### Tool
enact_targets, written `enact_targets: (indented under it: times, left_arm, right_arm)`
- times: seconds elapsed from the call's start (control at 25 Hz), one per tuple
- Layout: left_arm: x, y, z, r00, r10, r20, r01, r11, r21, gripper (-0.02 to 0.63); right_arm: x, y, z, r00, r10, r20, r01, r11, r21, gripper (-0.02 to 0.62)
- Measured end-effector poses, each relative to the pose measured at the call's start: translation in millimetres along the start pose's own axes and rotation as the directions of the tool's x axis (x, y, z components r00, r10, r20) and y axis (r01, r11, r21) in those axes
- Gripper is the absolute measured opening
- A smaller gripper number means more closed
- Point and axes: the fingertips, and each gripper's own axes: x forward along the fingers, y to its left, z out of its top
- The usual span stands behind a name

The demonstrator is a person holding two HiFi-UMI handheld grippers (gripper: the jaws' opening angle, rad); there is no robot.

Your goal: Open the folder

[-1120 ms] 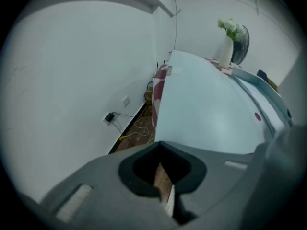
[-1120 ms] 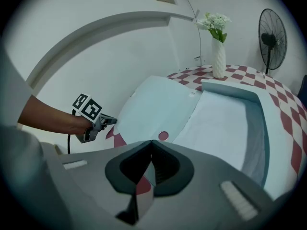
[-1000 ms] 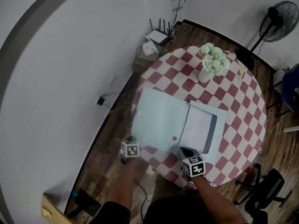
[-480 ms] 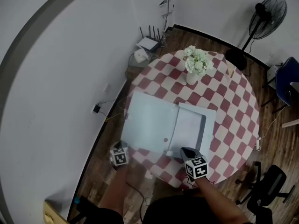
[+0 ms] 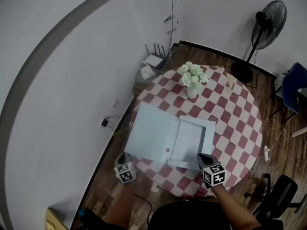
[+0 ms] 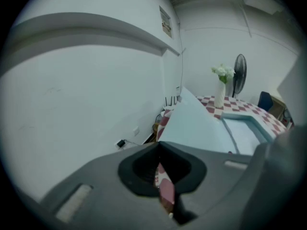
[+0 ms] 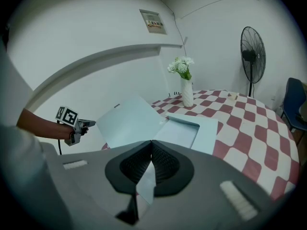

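You're standing in what looks like a small office or home room. There's a round bench under a red-and-white checked cloth (image 5: pixel 240 123), a white vase of pale flowers (image 5: pixel 192 78), a black pedestal fan (image 5: pixel 267 18), a white aerial-topped router (image 5: pixel 154 60) and a dark wooden floor (image 5: pixel 110 176).

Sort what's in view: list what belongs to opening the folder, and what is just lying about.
Belongs to the job:
- folder, already lying open on the checkered table
- left gripper, shut, empty
- right gripper, shut, empty

Just lying about:
- vase of flowers
- fan
- router
- blue chair
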Motion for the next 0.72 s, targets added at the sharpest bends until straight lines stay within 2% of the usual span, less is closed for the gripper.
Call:
enact_targets:
  times: [0.2,0.36,0.56,0.64,0.72]
  left_arm:
    - [-25.0,-16.1,15.7,0.999,0.014,0.044,-0.014,1.0,0.001,0.008]
    - [-51.3,-31.5,26.1,0.995,0.018,0.096,-0.015,1.0,-0.027,0.046]
    - [-85.7,-65.7,36.9,0.985,-0.03,0.168,0.047,0.994,-0.098,0.075]
    - [-103.2,-81.7,47.7,0.976,-0.055,0.213,0.091,0.982,-0.167,0.077]
    - [-120.7,-102.1,64.6,0.961,-0.089,0.264,0.143,0.971,-0.194,0.077]
  right_arm:
    - [-13.4,-0.7,6.7,1.0,0.015,0.024,-0.015,1.0,-0.001,0.002]
    - [-26.6,0.0,14.5,0.998,0.023,0.05,-0.022,0.999,-0.023,0.002]
    - [-42.2,-6.0,21.2,0.997,0.028,0.071,-0.024,0.999,-0.046,0.002]
    - [-48.4,-9.6,25.7,0.996,0.028,0.086,-0.025,0.999,-0.038,0.002]
    - [-54.0,-12.6,30.5,0.994,0.031,0.101,-0.028,0.999,-0.024,0.002]
